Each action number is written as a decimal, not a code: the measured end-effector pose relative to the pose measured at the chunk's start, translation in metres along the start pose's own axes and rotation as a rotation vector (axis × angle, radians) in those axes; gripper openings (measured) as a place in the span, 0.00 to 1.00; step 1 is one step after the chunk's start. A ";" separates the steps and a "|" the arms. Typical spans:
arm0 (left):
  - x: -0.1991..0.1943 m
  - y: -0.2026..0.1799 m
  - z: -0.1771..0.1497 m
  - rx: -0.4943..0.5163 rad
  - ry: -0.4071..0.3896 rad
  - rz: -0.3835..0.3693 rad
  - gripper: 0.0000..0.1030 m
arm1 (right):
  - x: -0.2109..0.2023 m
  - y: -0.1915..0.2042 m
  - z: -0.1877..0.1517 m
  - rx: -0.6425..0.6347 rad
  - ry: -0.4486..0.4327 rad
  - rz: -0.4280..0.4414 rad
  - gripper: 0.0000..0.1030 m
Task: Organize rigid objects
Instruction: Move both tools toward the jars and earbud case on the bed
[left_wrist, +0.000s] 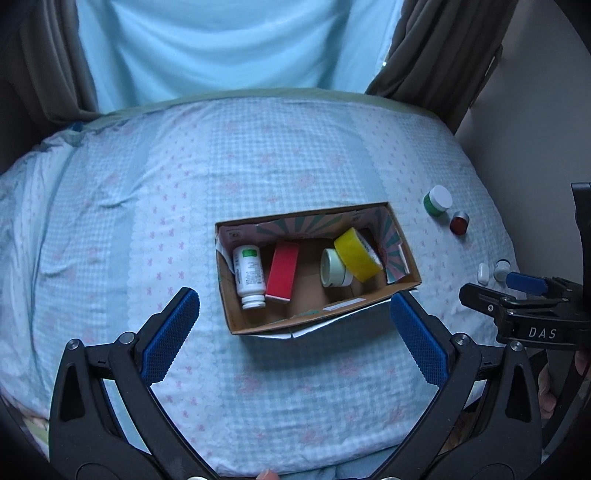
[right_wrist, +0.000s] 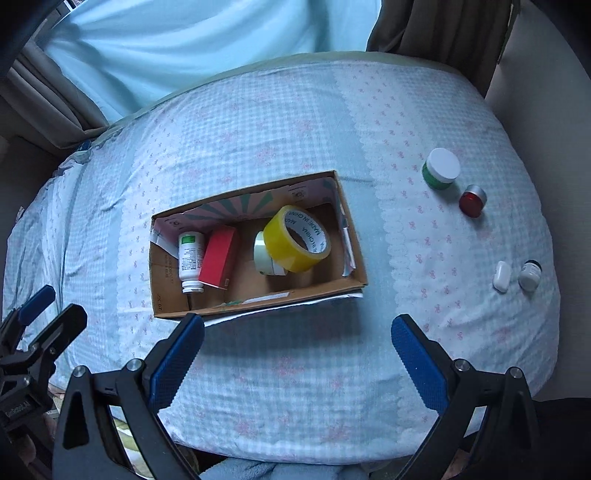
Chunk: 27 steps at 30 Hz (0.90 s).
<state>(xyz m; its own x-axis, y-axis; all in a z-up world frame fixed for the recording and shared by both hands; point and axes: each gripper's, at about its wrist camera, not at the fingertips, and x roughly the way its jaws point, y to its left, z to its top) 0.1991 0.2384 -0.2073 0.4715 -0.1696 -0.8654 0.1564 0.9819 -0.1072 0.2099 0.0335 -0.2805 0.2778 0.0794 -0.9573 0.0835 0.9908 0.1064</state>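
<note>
A cardboard box (left_wrist: 404, 282) (right_wrist: 354, 258) lies on the bed. It holds a white bottle (left_wrist: 249, 275) (right_wrist: 190, 256), a red box (left_wrist: 282, 273) (right_wrist: 218, 258), a white tape roll (left_wrist: 332, 267) (right_wrist: 262, 258) and a yellow tape roll (left_wrist: 356, 253) (right_wrist: 297, 240). On the sheet at the right lie a green jar with a white lid (left_wrist: 437, 199) (right_wrist: 441, 168), a red jar (left_wrist: 459, 222) (right_wrist: 472, 199), a small white case (left_wrist: 483, 272) (right_wrist: 501, 276) and a grey jar (left_wrist: 501, 269) (right_wrist: 529, 275). My left gripper (left_wrist: 293, 332) is open and empty near the box. My right gripper (right_wrist: 295, 350) is open and empty.
The bed (left_wrist: 277, 155) (right_wrist: 277, 122) has a light blue checked sheet with pink bows. Curtains (left_wrist: 432, 55) (right_wrist: 436, 26) hang behind it. A wall (left_wrist: 535, 110) stands at the right. The right gripper shows in the left wrist view (left_wrist: 524, 291).
</note>
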 end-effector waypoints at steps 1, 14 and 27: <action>-0.006 -0.007 0.000 0.010 -0.015 -0.004 1.00 | -0.009 -0.005 -0.005 0.002 -0.012 -0.006 0.98; -0.019 -0.156 0.003 0.144 -0.058 -0.100 1.00 | -0.080 -0.127 -0.054 0.135 -0.146 -0.088 0.98; 0.058 -0.341 0.022 0.188 0.029 -0.102 1.00 | -0.050 -0.299 -0.066 0.182 -0.104 -0.063 0.98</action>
<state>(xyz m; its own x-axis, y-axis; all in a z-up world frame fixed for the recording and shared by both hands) 0.1920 -0.1077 -0.2106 0.4201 -0.2624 -0.8687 0.3629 0.9260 -0.1042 0.1078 -0.2594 -0.2820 0.3633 -0.0030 -0.9317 0.2725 0.9566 0.1032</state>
